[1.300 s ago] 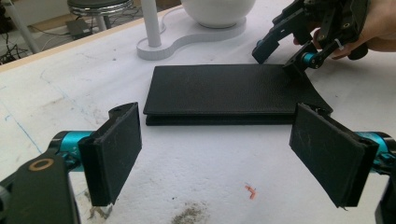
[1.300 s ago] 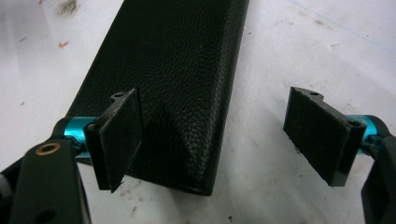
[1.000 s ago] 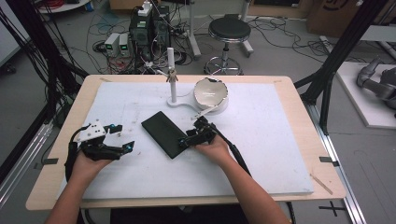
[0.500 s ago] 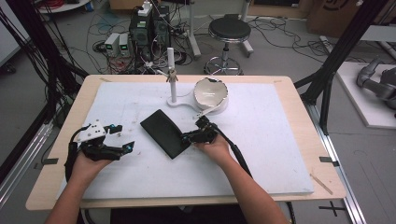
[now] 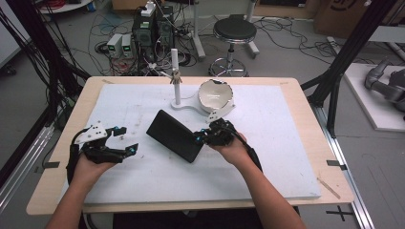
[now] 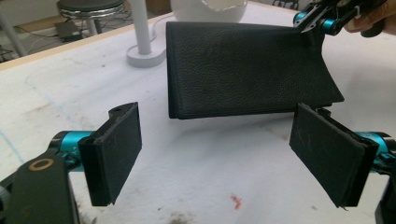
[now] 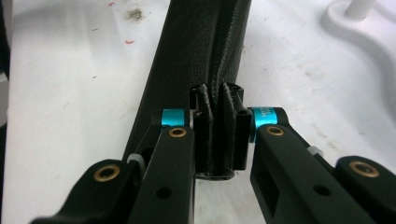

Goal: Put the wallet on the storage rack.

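Right now we hold the right gripper with its fingers clenched on one end of the black leather wallet; they have just been closing, and the folded leather is pinched between them. In the right gripper view the wallet's edge stands squeezed between the two pads, and the rest of the wallet runs away from us over the white mat. In the left gripper view that gripped corner sits higher than the rest, with the cover bent up toward the fingers, while the far long edge looks to lie low by the mat; we cannot tell whether it still touches.

Our left gripper rests low over the mat on the left side of the desk, well apart from the wallet. Its fingers are released, standing wide with nothing between them, and they face the wallet's long side.

From the high view the wallet lies slantwise near the middle of the desk, between our two hands. Just behind it stands a white post on a curved white base, and beside that a white bowl with a broken rim, tipped on its side.
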A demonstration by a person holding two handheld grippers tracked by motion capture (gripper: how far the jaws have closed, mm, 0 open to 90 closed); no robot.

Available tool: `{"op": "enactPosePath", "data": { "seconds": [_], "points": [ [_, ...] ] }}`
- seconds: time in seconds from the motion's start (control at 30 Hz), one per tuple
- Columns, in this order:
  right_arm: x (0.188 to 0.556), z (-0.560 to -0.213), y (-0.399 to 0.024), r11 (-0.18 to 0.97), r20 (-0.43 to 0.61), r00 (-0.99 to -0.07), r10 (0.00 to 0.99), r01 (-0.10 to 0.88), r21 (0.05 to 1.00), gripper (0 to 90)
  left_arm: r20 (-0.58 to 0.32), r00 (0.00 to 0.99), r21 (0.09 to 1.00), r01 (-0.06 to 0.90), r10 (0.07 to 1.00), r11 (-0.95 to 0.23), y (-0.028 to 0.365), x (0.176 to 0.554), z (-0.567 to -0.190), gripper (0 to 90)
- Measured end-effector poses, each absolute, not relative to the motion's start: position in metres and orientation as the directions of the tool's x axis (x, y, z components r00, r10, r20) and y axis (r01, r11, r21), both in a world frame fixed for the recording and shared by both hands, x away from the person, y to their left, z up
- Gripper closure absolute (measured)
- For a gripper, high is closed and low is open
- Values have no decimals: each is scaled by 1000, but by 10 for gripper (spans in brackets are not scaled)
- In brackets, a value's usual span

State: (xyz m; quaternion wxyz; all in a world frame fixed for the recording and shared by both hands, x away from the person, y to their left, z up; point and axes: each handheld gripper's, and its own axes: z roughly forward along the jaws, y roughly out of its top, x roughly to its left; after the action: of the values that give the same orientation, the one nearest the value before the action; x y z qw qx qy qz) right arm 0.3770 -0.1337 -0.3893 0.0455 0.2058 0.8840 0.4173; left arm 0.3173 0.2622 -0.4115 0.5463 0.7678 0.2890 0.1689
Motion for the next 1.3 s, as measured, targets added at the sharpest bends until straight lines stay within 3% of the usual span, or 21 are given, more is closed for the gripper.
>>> {"op": "enactPosePath", "data": {
  "seconds": [0.23,0.8,1.0,1.07,1.1,1.13,1.17,1.23,1.3],
  "points": [
    [353,-371,-160,571,1,-943,332,201,796,848,-118,819,948,262,561,-183,254,320,-401,169],
    [322,-360,-194,543,-120,-981,154,-17,839,848,-143,903,938,254,405,-235,199,336,-393,170],
    [318,-361,-196,526,-132,-984,123,-49,849,848,-211,940,933,275,267,-231,179,340,-398,180],
    [317,-361,-195,531,-133,-984,118,-51,846,848,-222,952,928,272,212,-253,172,340,-400,292],
    [317,-361,-195,531,-133,-984,118,-51,846,848,-209,962,929,251,176,-271,169,339,-401,292],
    [317,-363,-194,543,-129,-984,119,-44,839,847,-179,974,924,214,136,-317,165,335,-400,528],
    [318,-364,-194,543,-129,-984,123,-42,839,847,-181,974,922,215,133,-323,165,334,-400,612],
    [320,-366,-197,529,-123,-983,137,-33,848,842,-186,975,922,217,124,-320,166,333,-398,721],
    [320,-368,-199,512,-119,-982,149,-27,859,839,-166,978,925,199,127,-323,165,331,-395,737]
  ]
}}
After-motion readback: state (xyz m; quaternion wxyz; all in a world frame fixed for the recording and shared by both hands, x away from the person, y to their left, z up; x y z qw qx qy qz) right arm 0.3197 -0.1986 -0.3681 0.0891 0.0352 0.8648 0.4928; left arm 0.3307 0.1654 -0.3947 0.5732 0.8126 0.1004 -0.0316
